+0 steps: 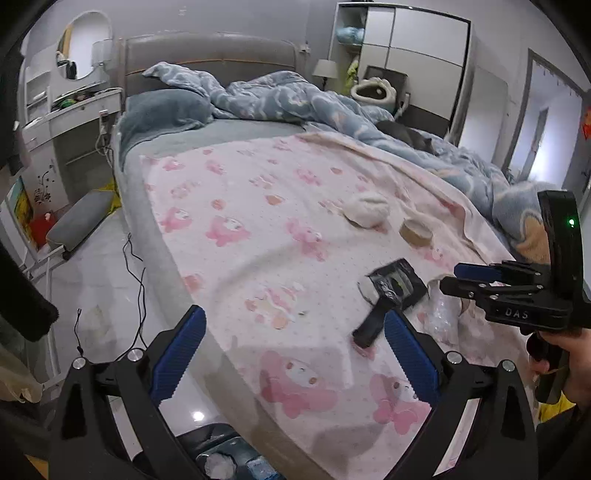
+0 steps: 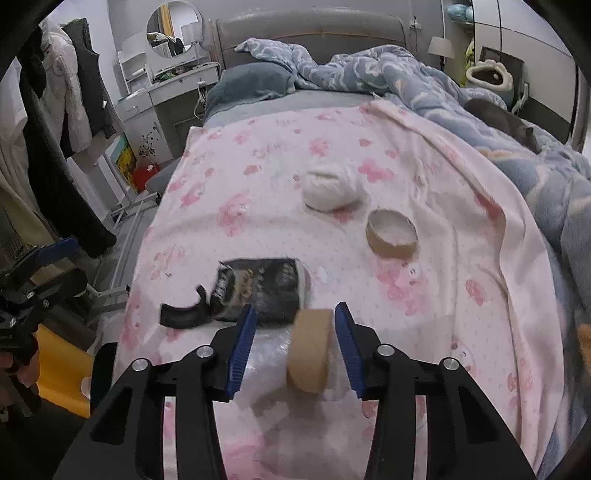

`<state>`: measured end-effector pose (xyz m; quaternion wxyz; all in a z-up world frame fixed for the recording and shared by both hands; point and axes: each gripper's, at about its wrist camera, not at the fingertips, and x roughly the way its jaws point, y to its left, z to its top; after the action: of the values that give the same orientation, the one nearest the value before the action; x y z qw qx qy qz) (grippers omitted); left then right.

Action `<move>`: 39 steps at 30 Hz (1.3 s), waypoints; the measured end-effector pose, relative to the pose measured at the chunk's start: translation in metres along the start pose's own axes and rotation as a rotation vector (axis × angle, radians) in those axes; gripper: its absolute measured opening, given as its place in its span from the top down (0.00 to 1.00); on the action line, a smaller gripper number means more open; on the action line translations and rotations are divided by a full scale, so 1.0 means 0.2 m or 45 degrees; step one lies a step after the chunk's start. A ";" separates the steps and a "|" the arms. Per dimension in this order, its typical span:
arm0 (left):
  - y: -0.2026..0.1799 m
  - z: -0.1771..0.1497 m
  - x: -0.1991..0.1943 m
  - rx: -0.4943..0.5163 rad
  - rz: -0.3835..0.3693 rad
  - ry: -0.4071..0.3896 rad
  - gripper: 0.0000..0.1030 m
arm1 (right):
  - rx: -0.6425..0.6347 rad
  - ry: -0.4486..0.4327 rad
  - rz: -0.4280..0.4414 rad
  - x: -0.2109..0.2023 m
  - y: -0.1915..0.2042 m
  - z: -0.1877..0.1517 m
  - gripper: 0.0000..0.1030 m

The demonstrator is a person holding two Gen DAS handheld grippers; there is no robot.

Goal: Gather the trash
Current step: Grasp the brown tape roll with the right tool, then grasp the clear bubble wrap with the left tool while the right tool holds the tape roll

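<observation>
**Trash lies scattered on the pink blanket**

Trash sits across the pink blanket: a cardboard ring stands on edge between the spread fingers of the right gripper, apparently untouched by either pad, probably lined up for a pinch. Beyond the ring lie a black wrapper, a second cardboard ring and a white wad. The left gripper hovers wide open, empty, over the blanket's edge.

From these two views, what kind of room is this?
A bedroom in a home, most likely. A bed with a padded headboard fills the view, a wardrobe stands behind it, and a dressing table with a round mirror is beside it.
</observation>
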<state>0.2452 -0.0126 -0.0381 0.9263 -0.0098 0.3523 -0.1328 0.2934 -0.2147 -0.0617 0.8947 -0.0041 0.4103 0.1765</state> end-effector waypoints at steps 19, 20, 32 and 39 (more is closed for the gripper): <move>-0.29 0.00 0.11 0.062 -0.192 0.025 0.04 | 0.026 -0.046 0.052 -0.07 -0.10 -0.03 0.78; -0.31 -0.01 0.12 0.072 -0.207 0.029 0.04 | 0.030 -0.054 0.063 -0.08 -0.10 -0.03 0.78; -0.58 -0.09 0.24 0.270 -0.355 0.103 0.05 | 0.058 -0.084 0.211 -0.14 -0.12 -0.02 0.79; -0.64 -0.11 0.33 0.283 -0.339 0.135 0.21 | 0.062 -0.092 0.275 -0.17 -0.11 -0.03 0.79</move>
<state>0.2470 -0.1501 -0.0827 0.8760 0.0530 0.3794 -0.2930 0.2756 -0.2476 -0.0443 0.8845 0.0681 0.3800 0.2621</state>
